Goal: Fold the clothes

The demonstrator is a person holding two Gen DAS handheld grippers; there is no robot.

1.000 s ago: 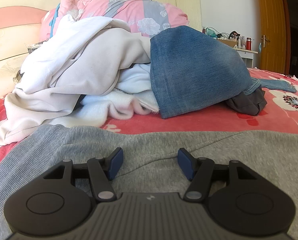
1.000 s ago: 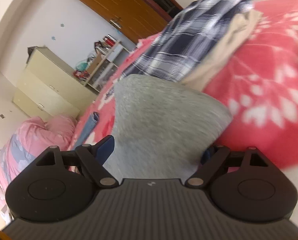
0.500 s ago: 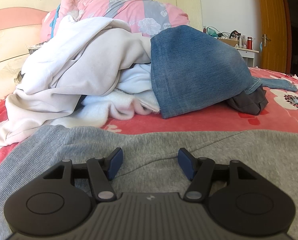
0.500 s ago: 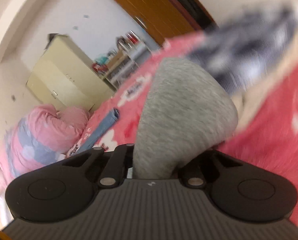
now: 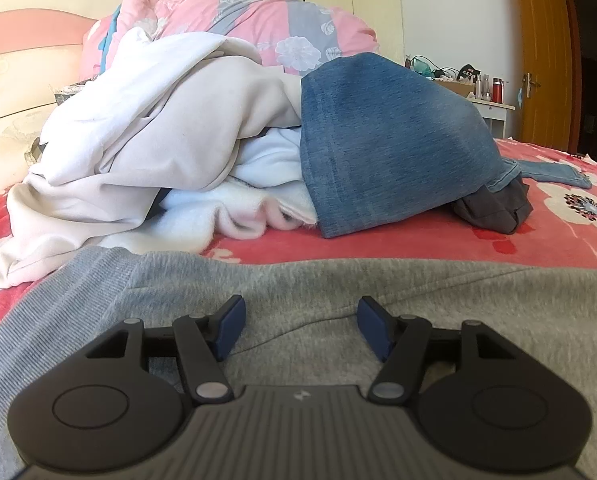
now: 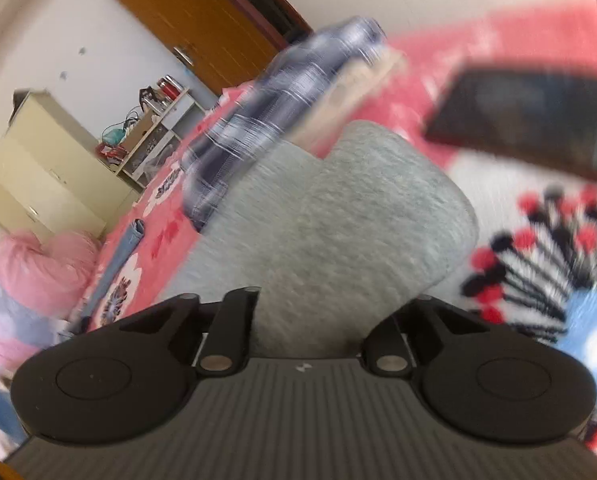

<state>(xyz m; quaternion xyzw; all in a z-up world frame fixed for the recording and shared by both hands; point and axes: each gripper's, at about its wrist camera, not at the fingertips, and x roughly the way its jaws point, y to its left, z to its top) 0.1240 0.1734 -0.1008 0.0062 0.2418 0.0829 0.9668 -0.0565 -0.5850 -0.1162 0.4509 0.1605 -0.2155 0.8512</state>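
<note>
While lying flat on bed (image 5: 418, 240), grey sweater (image 5: 338, 292) runs crosswise before spread left gripper (image 5: 300, 322); bunched in pinching right gripper (image 6: 306, 320).

The left gripper (image 5: 300, 326) is held low over a grey sweatshirt (image 5: 438, 304), its blue pads (image 5: 230, 328) spread apart with nothing between them. The sweatshirt is spread flat across the near part of the red bed (image 5: 418, 240). Behind it, toward the headboard (image 5: 6, 80), a heap of white clothes (image 5: 158, 140) is piled, with jeans (image 5: 386, 144) draped over its right side. A pink quilt (image 5: 282, 28) is seen behind the heap.
</note>
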